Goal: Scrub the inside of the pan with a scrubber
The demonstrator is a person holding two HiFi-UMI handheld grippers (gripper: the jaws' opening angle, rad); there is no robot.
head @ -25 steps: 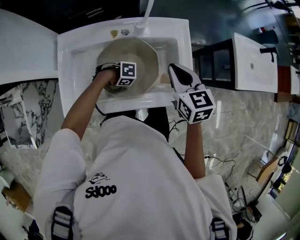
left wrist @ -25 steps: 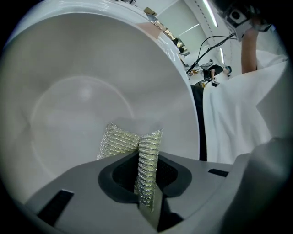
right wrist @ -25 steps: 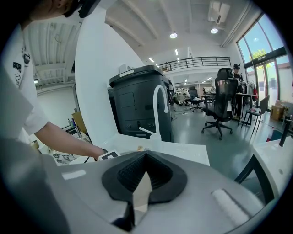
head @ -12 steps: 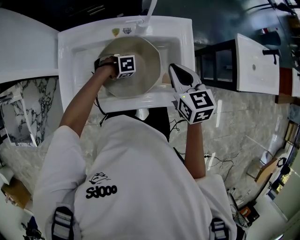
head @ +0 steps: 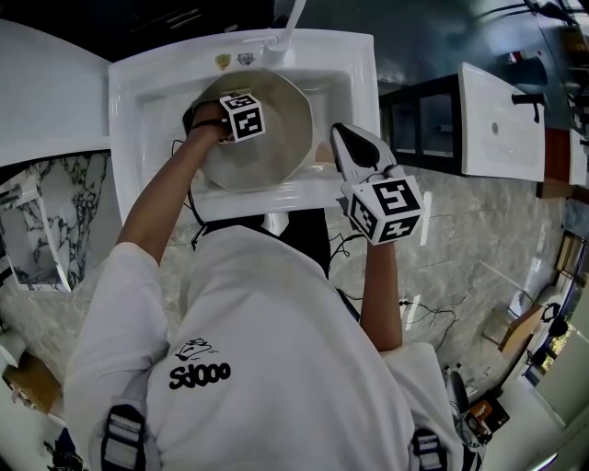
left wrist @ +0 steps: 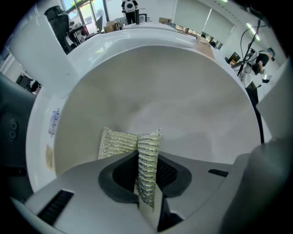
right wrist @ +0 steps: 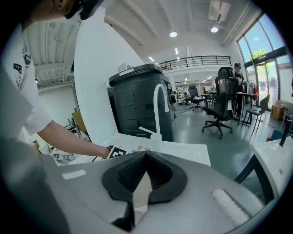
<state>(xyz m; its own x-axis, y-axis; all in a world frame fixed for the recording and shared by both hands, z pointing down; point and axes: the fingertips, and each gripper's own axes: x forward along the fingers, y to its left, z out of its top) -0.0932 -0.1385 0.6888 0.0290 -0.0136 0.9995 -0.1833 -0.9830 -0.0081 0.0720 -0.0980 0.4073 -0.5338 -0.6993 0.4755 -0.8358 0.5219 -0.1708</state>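
Note:
A beige pan [head: 276, 147] lies in the white sink [head: 138, 101]; its pale inside [left wrist: 178, 96] fills the left gripper view. My left gripper [head: 230, 118] is inside the pan near its far left wall, shut on a silver mesh scrubber [left wrist: 147, 169] whose folded end touches the pan's surface. My right gripper [head: 339, 136] sits at the pan's right edge, over the sink's front right corner. Its jaws are shut on a beige strip [right wrist: 141, 189] that looks like the pan's handle [head: 322, 153].
A white faucet [head: 288, 26] rises at the back of the sink, also visible as the faucet [right wrist: 160, 109] ahead of my right gripper. A second white basin [head: 502, 120] stands to the right. Cables lie on the marble floor [head: 460, 276].
My left gripper has slid with the scrubber from the pan's near left side toward its far rim. The right gripper has stayed in place.

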